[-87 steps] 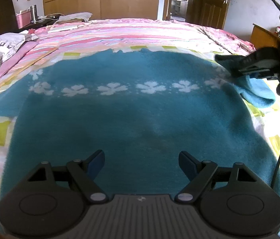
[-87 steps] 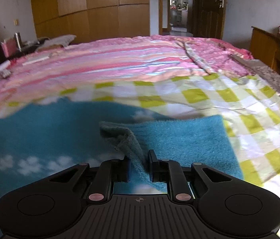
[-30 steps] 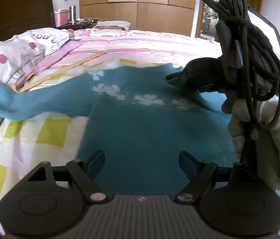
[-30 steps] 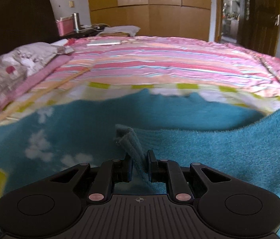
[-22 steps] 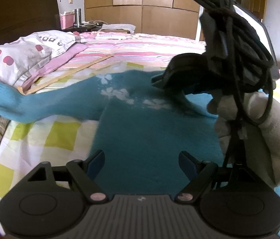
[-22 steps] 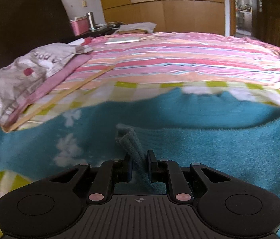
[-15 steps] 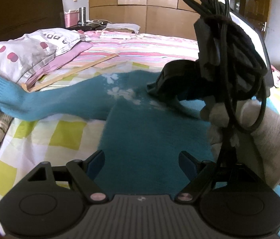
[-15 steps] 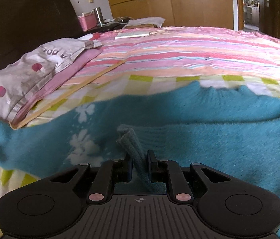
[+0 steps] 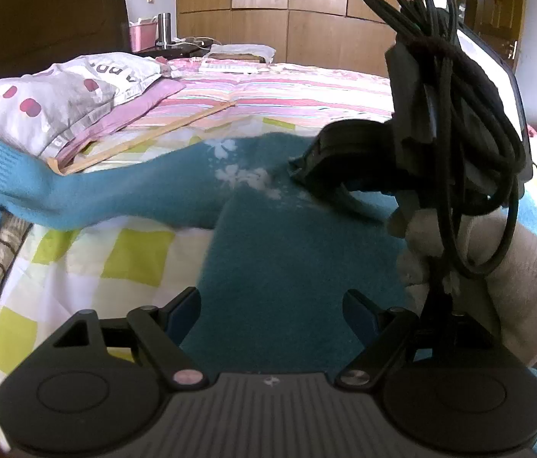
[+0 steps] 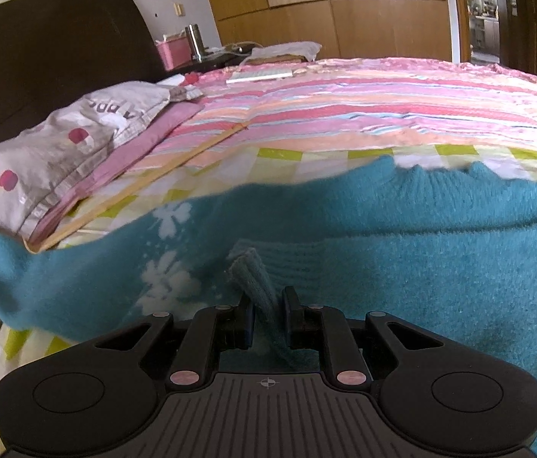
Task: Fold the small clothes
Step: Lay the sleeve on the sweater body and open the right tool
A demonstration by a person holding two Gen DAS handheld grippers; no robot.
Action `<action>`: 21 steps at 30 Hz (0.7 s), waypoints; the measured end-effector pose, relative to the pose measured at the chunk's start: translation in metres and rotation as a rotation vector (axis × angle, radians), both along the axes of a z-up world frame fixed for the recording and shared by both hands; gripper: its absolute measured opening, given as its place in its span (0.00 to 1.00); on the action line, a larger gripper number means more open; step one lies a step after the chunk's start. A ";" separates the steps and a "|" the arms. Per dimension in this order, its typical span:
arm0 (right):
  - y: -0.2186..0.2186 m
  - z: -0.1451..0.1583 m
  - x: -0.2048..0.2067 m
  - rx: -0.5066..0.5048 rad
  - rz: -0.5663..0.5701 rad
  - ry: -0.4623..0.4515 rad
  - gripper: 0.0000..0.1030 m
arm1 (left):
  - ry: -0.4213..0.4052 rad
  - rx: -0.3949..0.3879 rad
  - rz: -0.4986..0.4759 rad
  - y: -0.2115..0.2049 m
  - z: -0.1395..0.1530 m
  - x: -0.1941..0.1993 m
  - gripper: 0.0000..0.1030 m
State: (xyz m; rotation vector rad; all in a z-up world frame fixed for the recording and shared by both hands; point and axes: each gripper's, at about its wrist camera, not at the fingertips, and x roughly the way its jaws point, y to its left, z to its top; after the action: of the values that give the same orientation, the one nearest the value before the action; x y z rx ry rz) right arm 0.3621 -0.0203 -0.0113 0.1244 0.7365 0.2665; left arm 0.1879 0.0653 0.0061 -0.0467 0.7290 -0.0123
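Since the earliest frames, the right gripper (image 10: 266, 318) has carried the sleeve cuff (image 10: 255, 276) from the outer side of the teal sweater (image 10: 421, 267) across onto its body. Its jaws stand narrow, clamped on the doubled ribbed edge of that cuff, which rises upright between the pads. The folded sleeve runs rightward from the grip and lies flat on the sweater front. Ahead of the jaws, the neckline edge (image 10: 432, 175) shows as a ragged teal border against the checked sheet (image 10: 207, 175). Forward and left of the grip, white flower prints (image 10: 165, 278) mark the chest, and the other sleeve (image 10: 13, 267) extends left, its cuff touching the pillow (image 10: 58, 152).

In the left wrist view, the left gripper (image 9: 270, 311) hovers with its jaws wide apart and nothing between them, above the lower body of the sweater (image 9: 299, 259). The sweater's left side edge runs forward from just beside the left finger (image 9: 184, 311); bare checked sheet (image 9: 89, 252) lies open to the left of that edge. Directly ahead and to the right, the right gripper (image 9: 308, 170) with its bundled cable (image 9: 470, 95) and the gloved hand (image 9: 497, 267) occupies the space. Beyond the sweater, the striped bedspread (image 10: 364, 107) lies flat toward the wardrobe (image 10: 325, 4).
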 end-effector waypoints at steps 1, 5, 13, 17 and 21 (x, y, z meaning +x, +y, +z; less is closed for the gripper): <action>0.001 0.001 0.000 0.002 0.004 -0.002 0.15 | 0.001 0.001 -0.001 -0.001 0.000 0.000 0.84; 0.007 -0.004 0.003 -0.022 0.023 -0.004 0.16 | 0.003 -0.005 0.000 0.000 -0.001 0.001 0.84; 0.016 0.007 0.006 0.015 0.032 -0.028 0.13 | -0.011 -0.012 0.021 0.005 0.001 0.000 0.84; 0.026 0.006 0.010 0.002 0.038 -0.029 0.13 | -0.008 -0.024 0.036 0.010 0.001 0.002 0.84; 0.027 0.002 0.013 0.018 0.042 -0.019 0.13 | -0.011 -0.030 0.044 0.013 0.002 0.002 0.84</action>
State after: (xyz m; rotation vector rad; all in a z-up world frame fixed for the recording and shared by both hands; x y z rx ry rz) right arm 0.3751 0.0070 -0.0093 0.1236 0.7190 0.3143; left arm 0.1898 0.0787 0.0084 -0.0914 0.7169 0.0186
